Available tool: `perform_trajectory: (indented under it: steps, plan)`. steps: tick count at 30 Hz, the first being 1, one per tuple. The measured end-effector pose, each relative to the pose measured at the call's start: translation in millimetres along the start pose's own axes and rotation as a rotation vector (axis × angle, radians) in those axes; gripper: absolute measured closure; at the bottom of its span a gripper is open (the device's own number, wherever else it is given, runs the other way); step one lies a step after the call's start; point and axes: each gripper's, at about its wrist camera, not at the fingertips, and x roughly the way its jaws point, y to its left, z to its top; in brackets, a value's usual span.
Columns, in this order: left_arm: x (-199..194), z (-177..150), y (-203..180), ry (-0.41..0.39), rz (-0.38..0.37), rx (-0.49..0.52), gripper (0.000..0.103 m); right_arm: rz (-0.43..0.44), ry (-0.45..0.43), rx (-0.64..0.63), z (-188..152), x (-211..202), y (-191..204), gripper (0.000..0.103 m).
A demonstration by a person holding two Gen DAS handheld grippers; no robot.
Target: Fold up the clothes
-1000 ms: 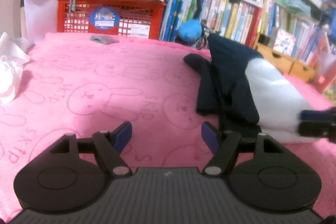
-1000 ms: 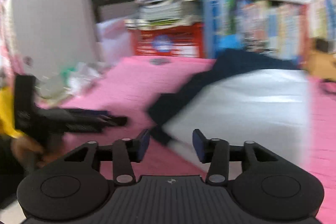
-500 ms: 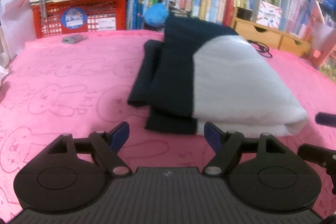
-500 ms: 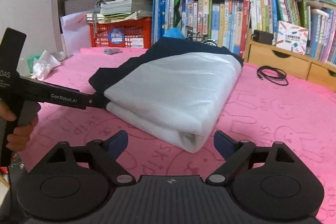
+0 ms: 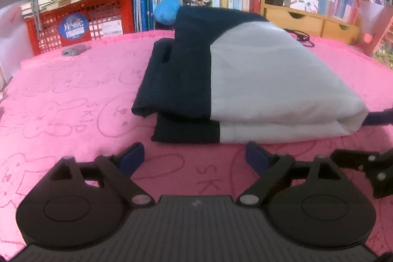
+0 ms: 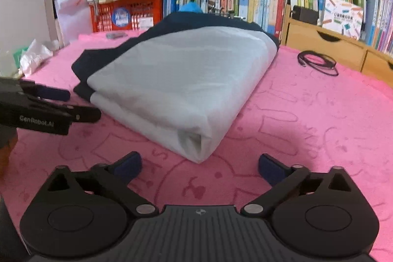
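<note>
Left wrist view: a folded navy-and-white cloth shirt [image 5: 221,80] lies on the pink bunny-print blanket [image 5: 73,100].
Just near of its edge sits the left gripper [image 5: 195,157], its jaws just opened wide, holding nothing. By the shirt's near corner, the right gripper [image 6: 200,165] has also just opened wide and is empty.

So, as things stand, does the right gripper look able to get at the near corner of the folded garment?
Probably yes. The right gripper is open, its jaws having just widened, and the folded garment has its white corner just ahead on the pink blanket, with nothing between.
</note>
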Motion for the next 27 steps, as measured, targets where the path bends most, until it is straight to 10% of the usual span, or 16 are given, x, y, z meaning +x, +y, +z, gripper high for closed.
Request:
perform_trajectory:
  steps: [27]
  plan:
    - [6.3,1.5,-0.2,0.003,-0.018,0.0,0.0,-0.01,0.003,0.0,0.7,-1.2,0.2,0.0]
